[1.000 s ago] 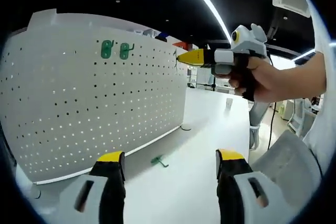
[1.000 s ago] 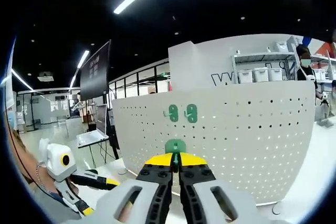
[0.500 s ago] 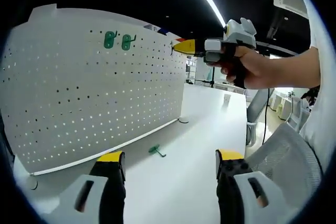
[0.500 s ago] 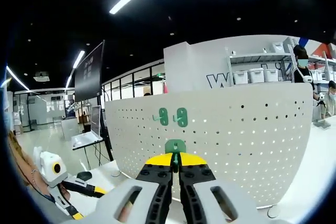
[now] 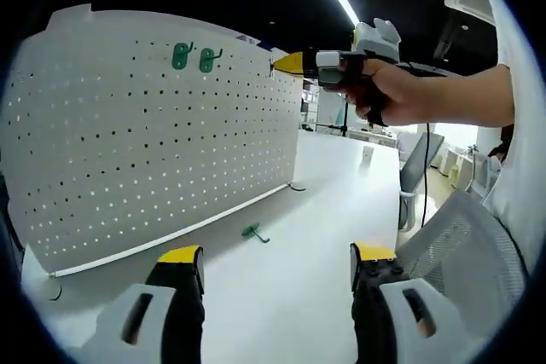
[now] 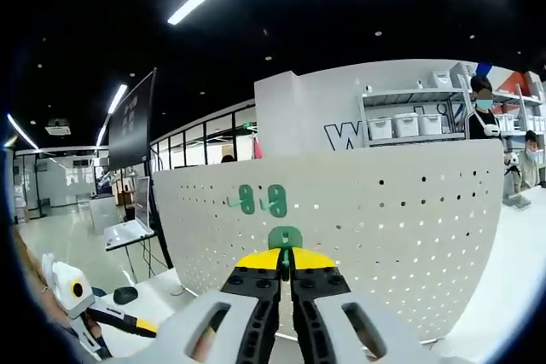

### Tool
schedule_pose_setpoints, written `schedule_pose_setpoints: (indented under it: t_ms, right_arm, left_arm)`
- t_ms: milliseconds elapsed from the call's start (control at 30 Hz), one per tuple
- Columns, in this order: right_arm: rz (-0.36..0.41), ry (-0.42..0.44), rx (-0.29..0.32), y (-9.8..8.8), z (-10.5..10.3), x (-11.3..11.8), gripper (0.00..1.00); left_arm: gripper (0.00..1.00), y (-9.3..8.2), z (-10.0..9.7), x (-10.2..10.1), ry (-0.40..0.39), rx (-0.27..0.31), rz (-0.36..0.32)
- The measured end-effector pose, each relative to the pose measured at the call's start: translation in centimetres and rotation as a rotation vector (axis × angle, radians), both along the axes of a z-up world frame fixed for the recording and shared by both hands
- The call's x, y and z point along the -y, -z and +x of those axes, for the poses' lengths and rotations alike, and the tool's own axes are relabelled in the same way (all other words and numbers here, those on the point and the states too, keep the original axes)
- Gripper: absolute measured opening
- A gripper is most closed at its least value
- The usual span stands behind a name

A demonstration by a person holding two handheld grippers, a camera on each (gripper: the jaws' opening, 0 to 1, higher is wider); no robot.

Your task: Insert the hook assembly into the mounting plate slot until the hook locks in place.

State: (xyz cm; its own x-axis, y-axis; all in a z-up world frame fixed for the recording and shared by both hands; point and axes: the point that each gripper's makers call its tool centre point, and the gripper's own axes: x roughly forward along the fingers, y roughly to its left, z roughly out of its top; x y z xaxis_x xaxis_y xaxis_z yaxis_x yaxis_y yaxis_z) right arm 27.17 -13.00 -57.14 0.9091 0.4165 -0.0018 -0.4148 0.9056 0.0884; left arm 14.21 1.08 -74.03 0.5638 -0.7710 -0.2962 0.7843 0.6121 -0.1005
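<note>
In the left gripper view we see our left gripper (image 5: 277, 263) at the bottom of the frame, its two yellow-tipped jaws standing wide apart with nothing between them. Above and between those jaws, in the lower middle of the frame, a loose green hook (image 5: 254, 232) lies on the white table (image 5: 316, 236), near the foot of the white pegboard (image 5: 128, 151). The pegboard stands upright across the left half of the frame. Two more green hooks (image 5: 193, 57) hang side by side on it near its upper edge, in the upper left. At the upper right a hand (image 5: 401, 95) holds our right gripper (image 5: 275, 65), whose yellow tip points at the board's upper right part; from here we cannot tell whether the tip touches the board.

In the right gripper view the right gripper (image 6: 286, 255) rises from the bottom centre with its jaws pressed together on a green hook assembly (image 6: 285, 237), whose rounded top shows just above the yellow tips, in front of the pegboard (image 6: 401, 210). The two mounted hooks (image 6: 261, 200) sit a little up and left of it on the board. The left gripper (image 6: 149, 326) shows at the lower left edge.
</note>
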Motion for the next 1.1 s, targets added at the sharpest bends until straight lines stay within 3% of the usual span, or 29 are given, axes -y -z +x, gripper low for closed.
schedule_pose_setpoints:
  t_ms: [467,1100]
  right_arm:
    - [0.004,0.041,0.008,-0.1,1.7,0.4,0.00]
    - [-0.025,0.095,0.105,-1.8,5.1,0.1,0.00]
  left_arm:
    - [0.72,0.7,-0.5,-0.2,0.007,-0.003,0.019]
    - [0.71,0.9,-0.8,0.1,0.012,-0.009,0.014]
